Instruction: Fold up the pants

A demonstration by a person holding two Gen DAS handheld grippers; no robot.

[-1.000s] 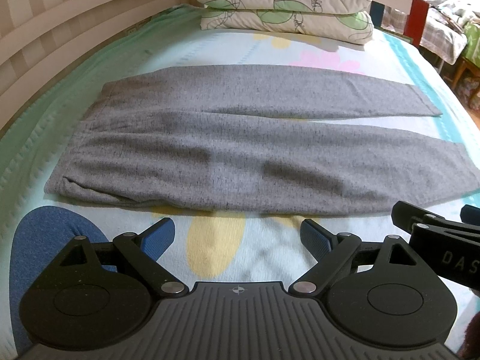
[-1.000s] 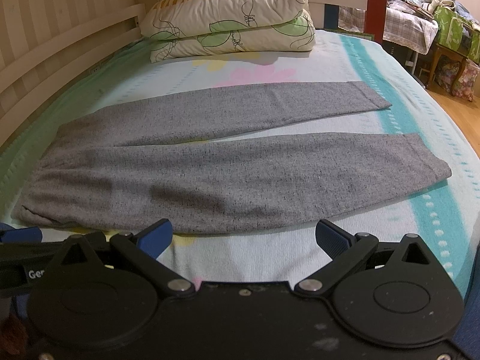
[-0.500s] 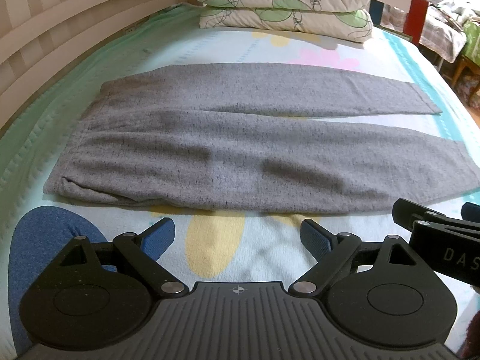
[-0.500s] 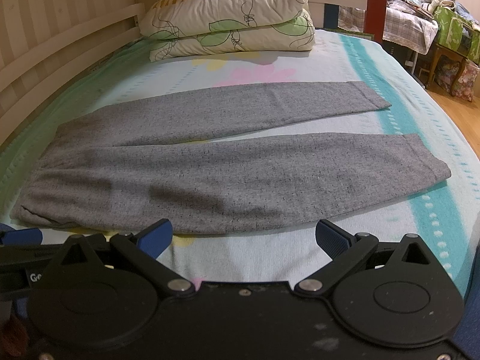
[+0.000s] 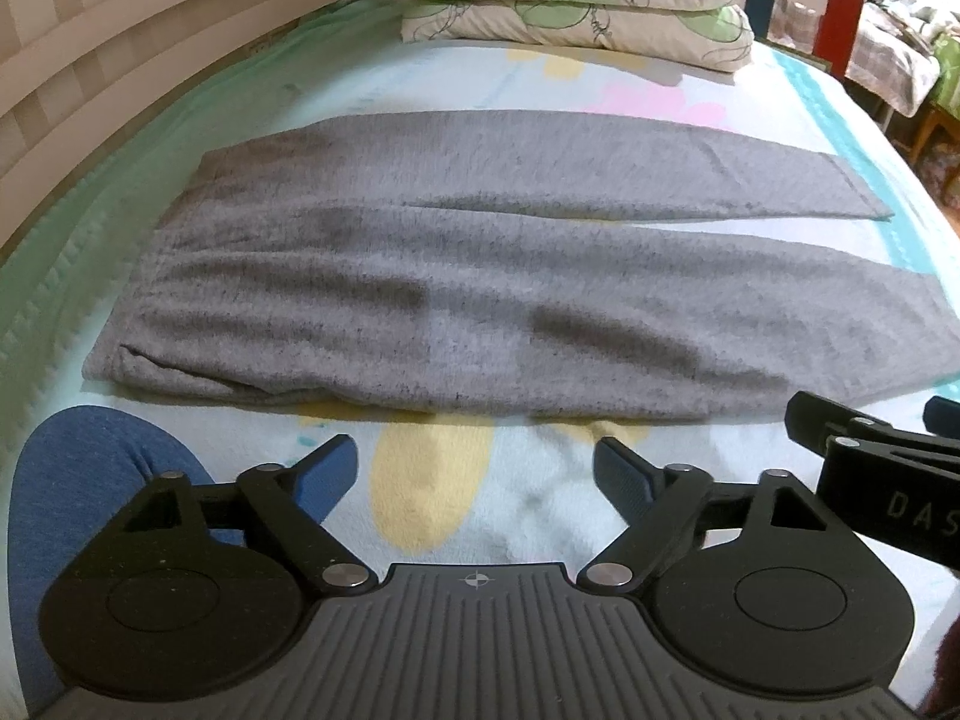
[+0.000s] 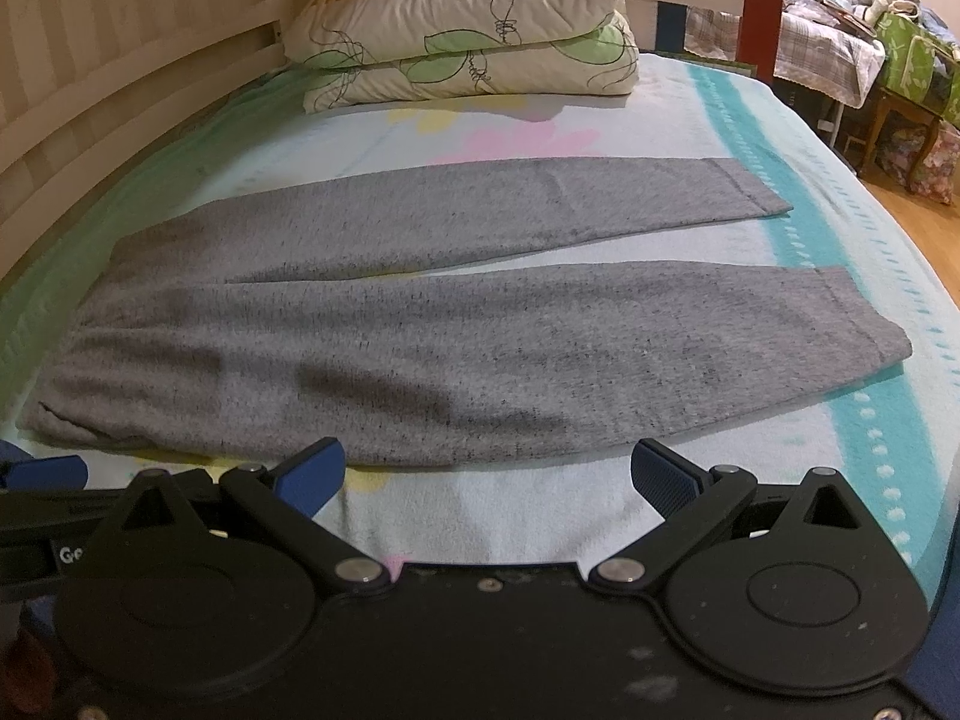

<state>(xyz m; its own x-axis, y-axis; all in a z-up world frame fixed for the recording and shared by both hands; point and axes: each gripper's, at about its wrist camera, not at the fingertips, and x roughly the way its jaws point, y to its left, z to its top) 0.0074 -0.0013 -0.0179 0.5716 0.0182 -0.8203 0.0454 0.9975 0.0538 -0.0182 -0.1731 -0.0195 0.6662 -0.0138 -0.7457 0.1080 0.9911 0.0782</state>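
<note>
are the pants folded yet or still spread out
Spread out. The pants lie flat on the bed, both legs apart side by side at full length, with no fold across them and neither gripper touching them.

Left tongs [image 5: 477, 461]: matte black linkage arms on two round black hubs, silver pivot screws, blue ribbed pads [image 5: 618, 471], grey ridged centre plate with a small crosshair mark at 12 o'clock. Right tongs [image 6: 487, 471]: same black build and blue pads, smooth dusty black centre plate with small screws. White lettering "DAS" on the right unit's side, "Ge" on the left's. Blue trouser knee [image 5: 78, 480] at 9 o'clock.
</note>
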